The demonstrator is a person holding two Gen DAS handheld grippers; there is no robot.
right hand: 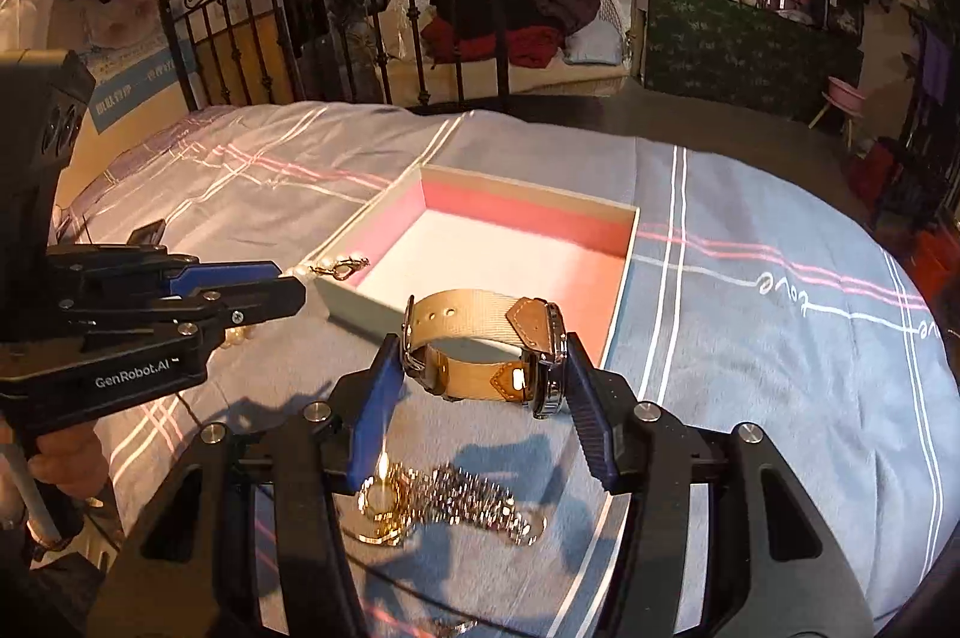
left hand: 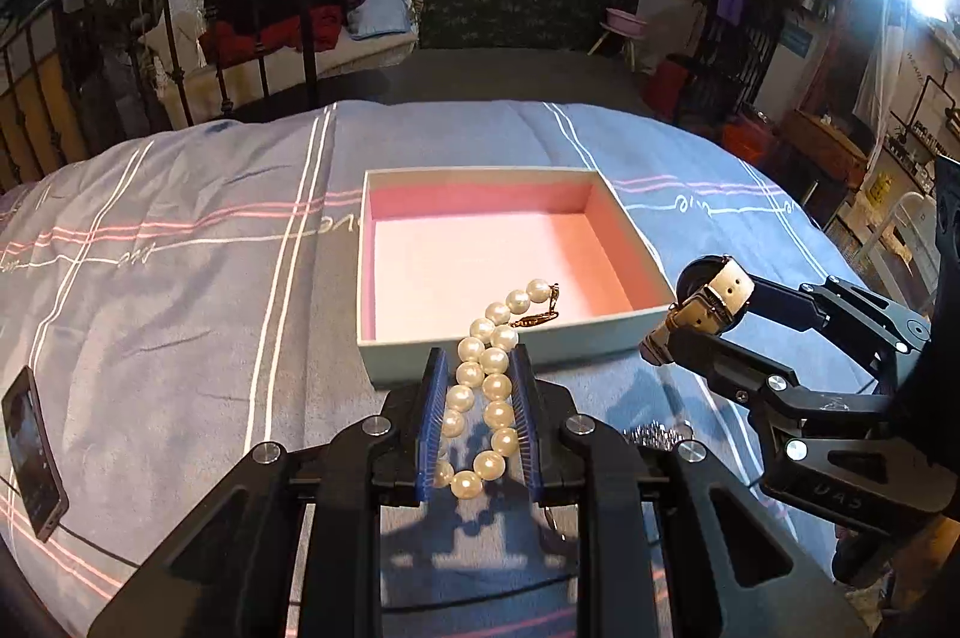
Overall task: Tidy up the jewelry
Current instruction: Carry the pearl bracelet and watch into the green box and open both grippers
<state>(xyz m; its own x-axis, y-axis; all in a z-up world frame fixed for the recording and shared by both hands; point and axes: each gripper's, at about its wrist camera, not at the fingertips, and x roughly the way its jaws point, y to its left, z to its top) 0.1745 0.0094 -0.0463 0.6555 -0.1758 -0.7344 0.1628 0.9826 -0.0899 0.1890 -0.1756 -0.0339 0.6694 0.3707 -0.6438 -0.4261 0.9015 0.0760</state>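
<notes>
Holding the pearl bracelet (left hand: 483, 386) pinched between its blue pads, the left gripper (left hand: 478, 368) sat just short of the near wall of the open box (left hand: 480, 359). The strand's long axis ran straight ahead along the fingers, and its clasp end already reached over the rim, above the pink floor. The box therefore lay directly forward of that gripper; judging by this, the drop called only for a short push ahead and a release.

The right gripper (right hand: 483, 368) clamped the tan-strapped watch (right hand: 480, 347) across its width, buckle against one pad and case against the other, so the strap loop lay crosswise to the fingers. From it the box (right hand: 624, 272) was also forward, with its near corner just under the watch. Both grippers were close, but the left appeared nearer to releasing, since part of its load already overhung the interior.

Counted: one box, with nothing resting on its floor; one pearl bracelet; one watch; and one tangle of gold and silver chain (right hand: 447, 503) lying on the bed cover (right hand: 750, 368) beneath the right gripper, whose separate pieces I could not tell apart. One phone (left hand: 33, 455) lay well off to the left.
</notes>
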